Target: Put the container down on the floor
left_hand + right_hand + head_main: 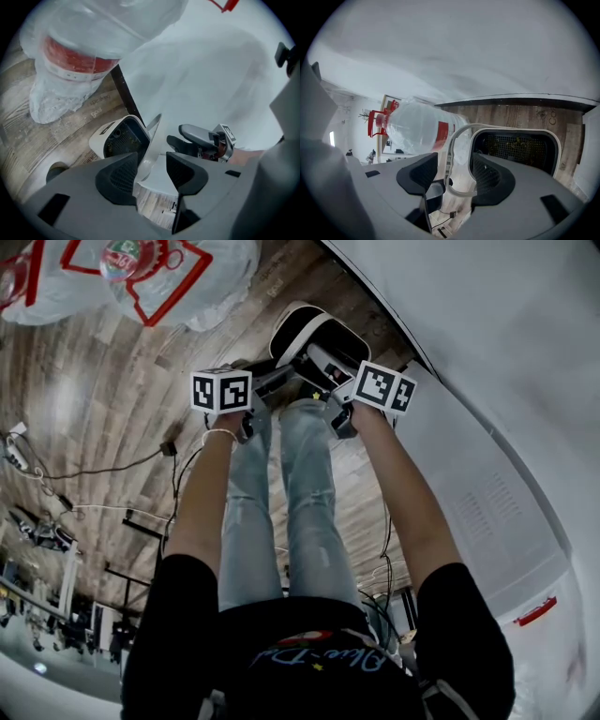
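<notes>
Container (298,332) lies on the floor (112,381) by the far wall (487,352). Its handle (457,140) passes between the spread jaws of the left gripper (152,171) and the right gripper (454,173). Neither pinches it, likely because it is already set down.

Your stock, by count:

- Grippers: two, the left gripper (151,171) and the right gripper (454,171).
- Marker cubes: two, the left cube (221,390) and the right cube (385,387).
- Container (289,326), white with a dark mesh inside: one.
- Clear bags with red print: two, the near bag (202,273) and the edge bag (37,292).
- Red-labelled bottle (131,257): one that you can make out.
</notes>
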`<state>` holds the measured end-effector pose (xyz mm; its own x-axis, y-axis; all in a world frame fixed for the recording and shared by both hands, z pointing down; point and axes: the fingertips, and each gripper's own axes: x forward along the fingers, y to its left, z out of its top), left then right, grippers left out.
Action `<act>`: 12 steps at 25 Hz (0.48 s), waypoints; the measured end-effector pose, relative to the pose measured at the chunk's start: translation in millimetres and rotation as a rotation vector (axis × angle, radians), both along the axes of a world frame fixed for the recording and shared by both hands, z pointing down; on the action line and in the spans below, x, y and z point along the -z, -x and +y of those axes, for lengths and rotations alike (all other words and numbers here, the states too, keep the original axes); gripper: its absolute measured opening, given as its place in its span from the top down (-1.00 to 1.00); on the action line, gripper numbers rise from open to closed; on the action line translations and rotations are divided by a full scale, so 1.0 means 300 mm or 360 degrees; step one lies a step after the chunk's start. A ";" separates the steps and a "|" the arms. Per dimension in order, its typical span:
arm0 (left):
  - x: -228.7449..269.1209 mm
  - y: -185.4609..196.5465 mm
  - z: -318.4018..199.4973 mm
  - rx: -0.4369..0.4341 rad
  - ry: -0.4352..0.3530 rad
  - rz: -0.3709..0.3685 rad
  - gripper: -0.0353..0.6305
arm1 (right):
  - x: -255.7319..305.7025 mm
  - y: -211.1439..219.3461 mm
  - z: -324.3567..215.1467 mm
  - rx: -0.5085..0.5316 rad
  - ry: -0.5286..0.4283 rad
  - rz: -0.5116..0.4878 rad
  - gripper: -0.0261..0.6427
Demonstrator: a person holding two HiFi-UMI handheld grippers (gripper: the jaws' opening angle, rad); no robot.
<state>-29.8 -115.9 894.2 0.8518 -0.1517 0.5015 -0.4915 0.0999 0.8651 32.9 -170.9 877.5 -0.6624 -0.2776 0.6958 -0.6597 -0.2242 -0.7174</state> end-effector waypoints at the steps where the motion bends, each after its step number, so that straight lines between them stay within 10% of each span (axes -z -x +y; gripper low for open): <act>1: -0.006 0.013 0.009 -0.0002 0.0012 -0.0013 0.37 | 0.003 0.000 0.000 0.0001 -0.0006 0.0005 0.31; 12: -0.029 0.092 0.096 -0.0067 0.0072 -0.0095 0.35 | 0.022 0.019 0.019 -0.0041 -0.0016 0.0003 0.31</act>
